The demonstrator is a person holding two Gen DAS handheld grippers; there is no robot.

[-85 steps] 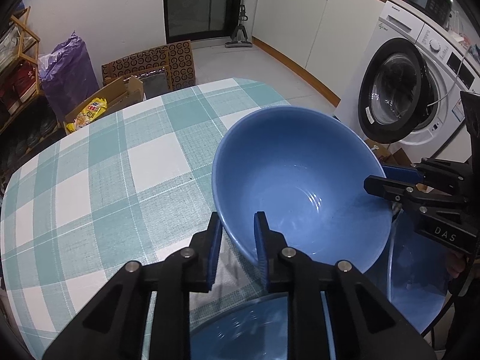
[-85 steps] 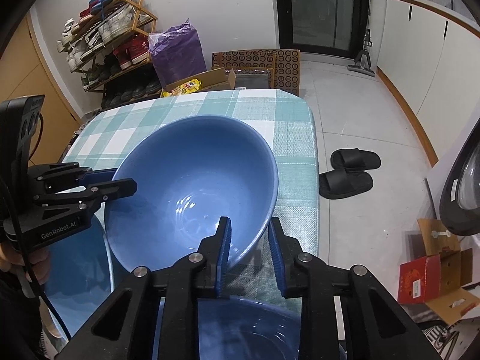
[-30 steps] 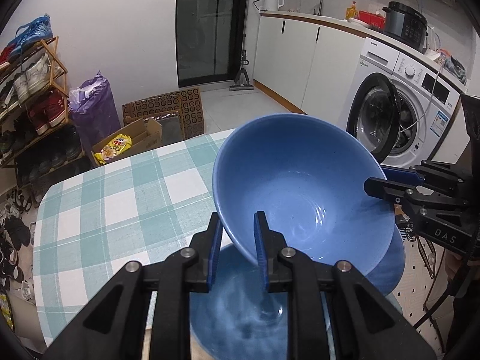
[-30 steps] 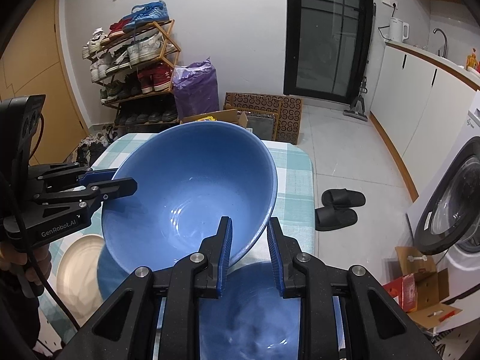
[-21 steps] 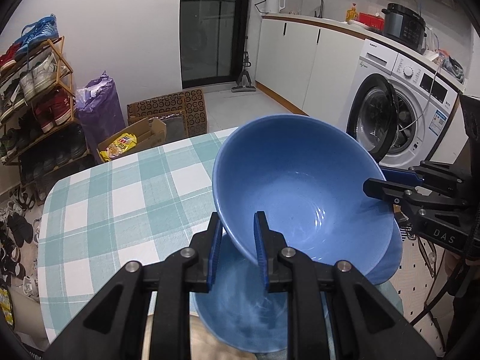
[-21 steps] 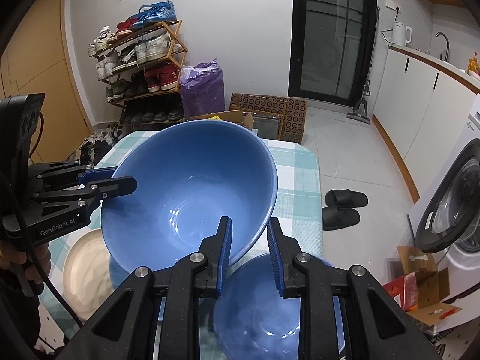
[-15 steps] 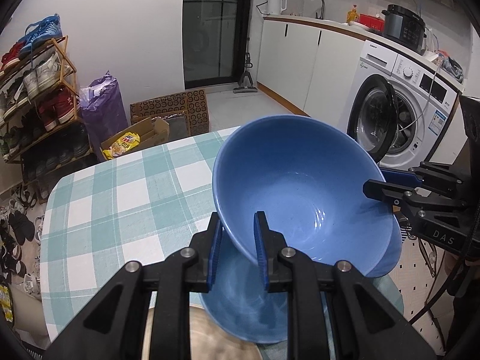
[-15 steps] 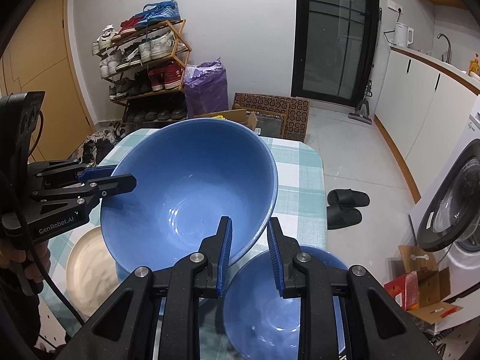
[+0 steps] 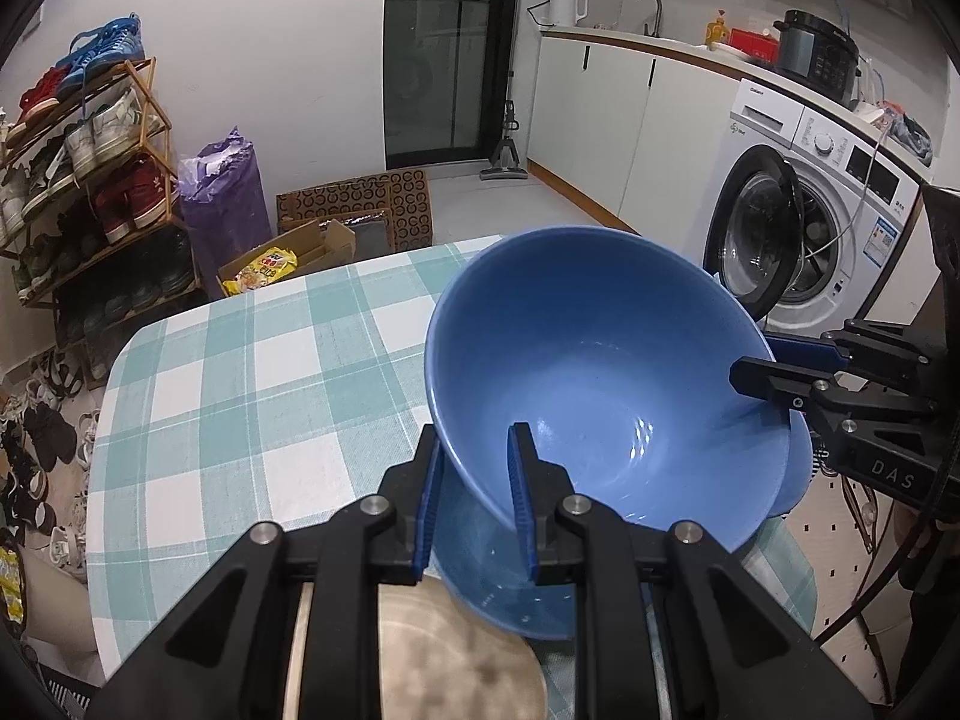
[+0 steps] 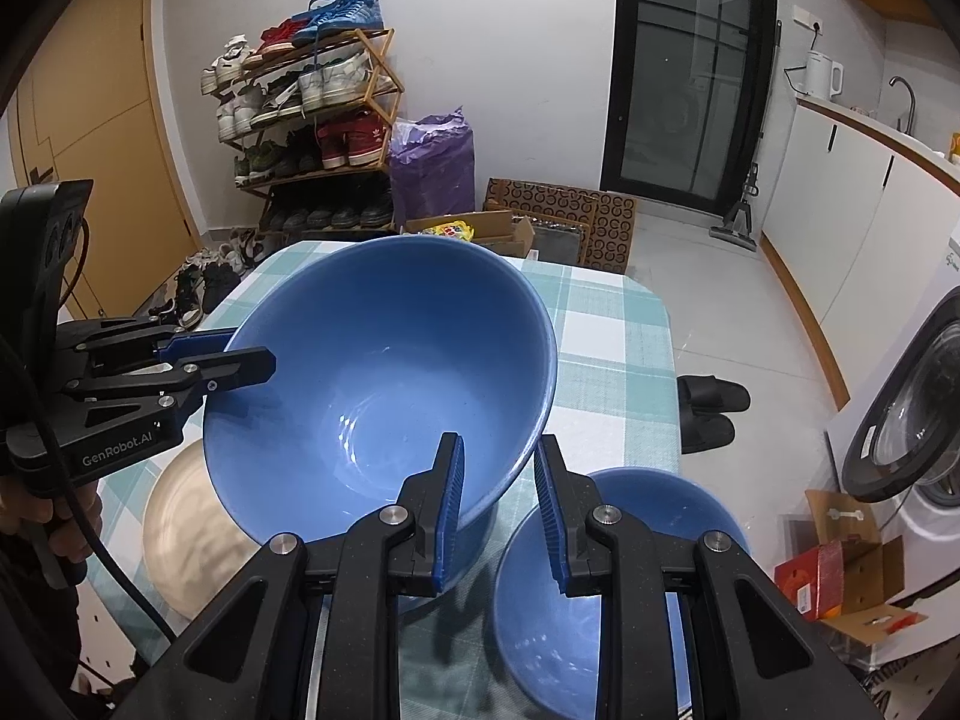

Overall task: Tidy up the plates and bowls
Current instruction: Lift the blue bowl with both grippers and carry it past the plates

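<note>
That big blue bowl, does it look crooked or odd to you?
Yes. The large blue ceramic bowl is tilted in the air over the teal checked tablecloth, pinched at opposite rims by the left hand-held gripper and the right hand-held gripper. Nothing looks spilled or cracked.

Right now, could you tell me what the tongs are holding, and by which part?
Both tongs, left and right, grip the large blue bowl by its rim, on opposite sides.
</note>
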